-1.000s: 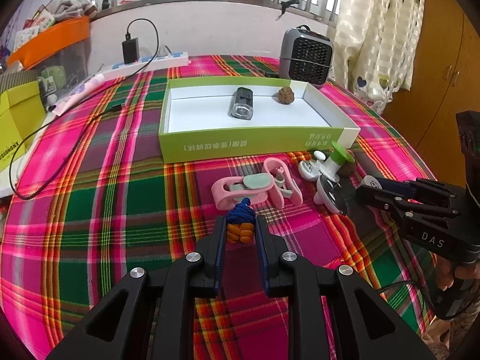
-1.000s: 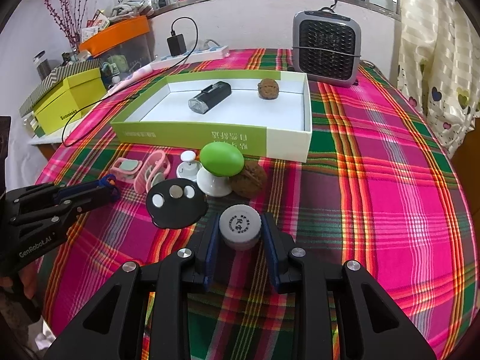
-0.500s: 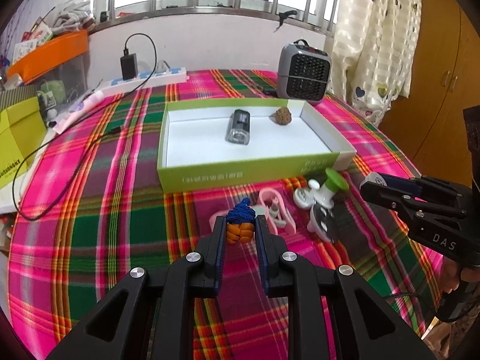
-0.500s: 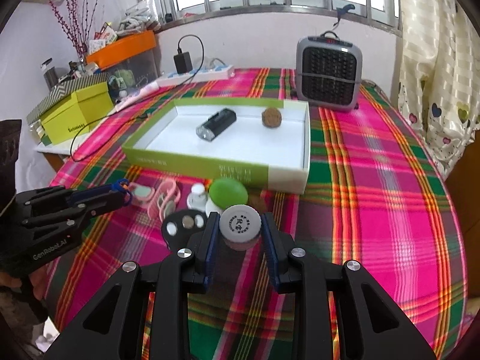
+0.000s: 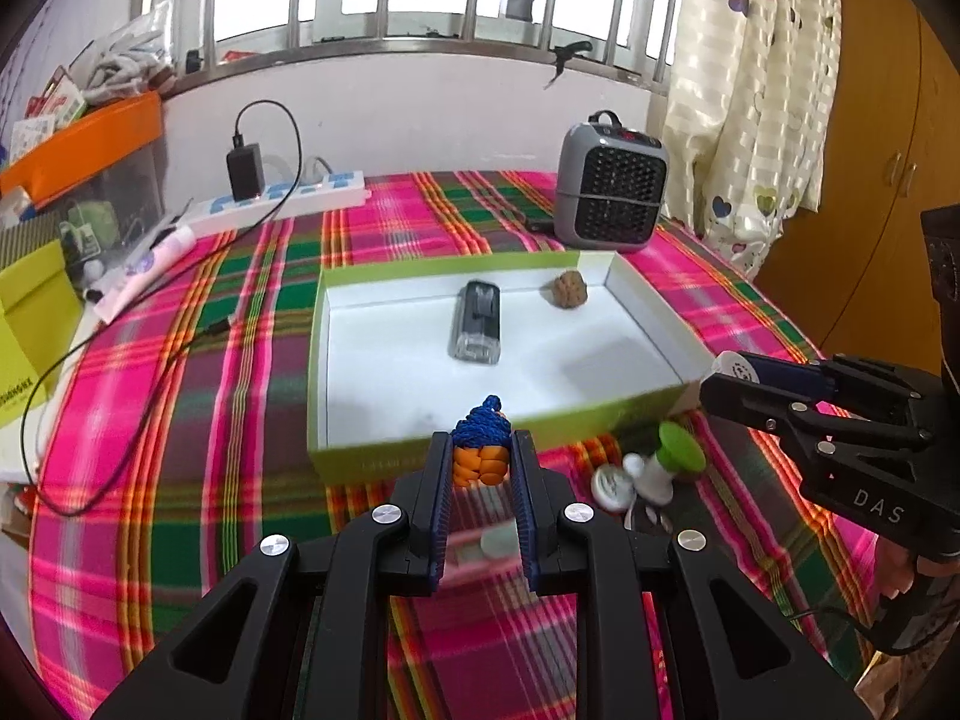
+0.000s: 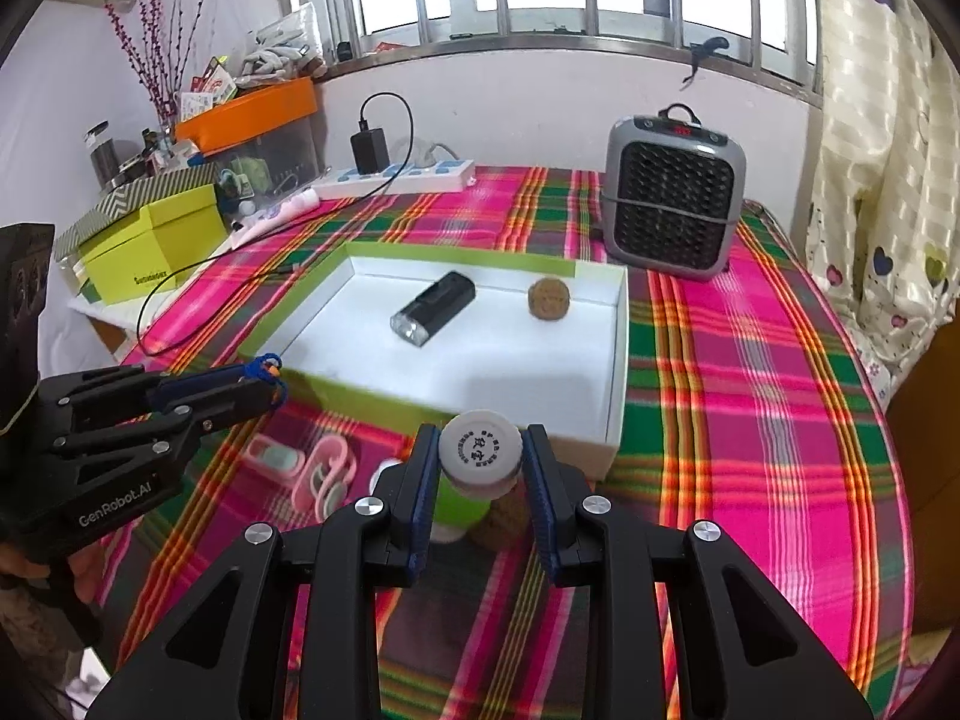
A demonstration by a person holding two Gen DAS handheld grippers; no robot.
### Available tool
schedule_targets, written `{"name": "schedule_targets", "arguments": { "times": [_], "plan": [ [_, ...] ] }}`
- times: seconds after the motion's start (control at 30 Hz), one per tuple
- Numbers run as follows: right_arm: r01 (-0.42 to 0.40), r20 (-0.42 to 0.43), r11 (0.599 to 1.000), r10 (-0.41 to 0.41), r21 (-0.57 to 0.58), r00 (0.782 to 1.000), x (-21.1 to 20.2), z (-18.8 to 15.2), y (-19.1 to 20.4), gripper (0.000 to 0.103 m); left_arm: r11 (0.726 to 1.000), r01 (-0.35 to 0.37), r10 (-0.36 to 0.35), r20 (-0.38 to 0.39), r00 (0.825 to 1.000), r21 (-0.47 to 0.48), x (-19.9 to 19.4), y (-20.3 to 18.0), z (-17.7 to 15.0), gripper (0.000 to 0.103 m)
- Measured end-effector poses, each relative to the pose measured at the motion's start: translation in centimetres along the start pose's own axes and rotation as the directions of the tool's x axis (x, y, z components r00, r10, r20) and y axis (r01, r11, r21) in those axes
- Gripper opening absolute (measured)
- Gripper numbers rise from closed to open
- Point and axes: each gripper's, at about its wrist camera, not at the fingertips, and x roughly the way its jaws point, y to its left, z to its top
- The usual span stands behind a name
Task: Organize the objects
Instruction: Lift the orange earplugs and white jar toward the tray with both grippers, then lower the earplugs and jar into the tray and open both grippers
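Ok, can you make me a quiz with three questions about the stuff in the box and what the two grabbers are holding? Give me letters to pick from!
1. Where is the flashlight?
A. inside the green box
B. on the heater
C. in the right gripper

2. How many things lie inside the box?
A. none
B. two
C. five

3. What is the right gripper doing?
A. hanging open with nothing in it
B. squeezing a white round-capped bottle
C. holding the power strip

Answers:
1 A, it lies on the box's white floor.
2 B, only the flashlight and a brown walnut are there.
3 B, the cap sits between its fingers; the left gripper holds a blue-and-orange knotted charm.
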Motion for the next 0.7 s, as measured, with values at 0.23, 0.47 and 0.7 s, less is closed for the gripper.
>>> {"name": "schedule_targets", "arguments": {
  "times": [0.23,0.47,0.7],
  "plan": [
    [-0.002,-0.008,1.0,0.002,-0.022,1.0,1.3,1.5,-0.1,0.029,1.0,0.003,-0.003,0.004,1.0,0.002,1.2,0.2,1.7,0.017],
    [-0.009,-0.031,1.0,0.009,-0.028,0.999,3.5,2.9,-0.6,0.029,1.0,-0.002,0.002,0.002,1.0,-0.004,2.7,0.9,3.2,0.017],
    [0.003,-0.056,0.999,-0.005,-0.038,0.998,5.8,4.3,-1.0,0.029,1.0,-0.008,0.008,-0.018,1.0,-0.018,4.5,1.8,4.2,0.017]
  ]
}}
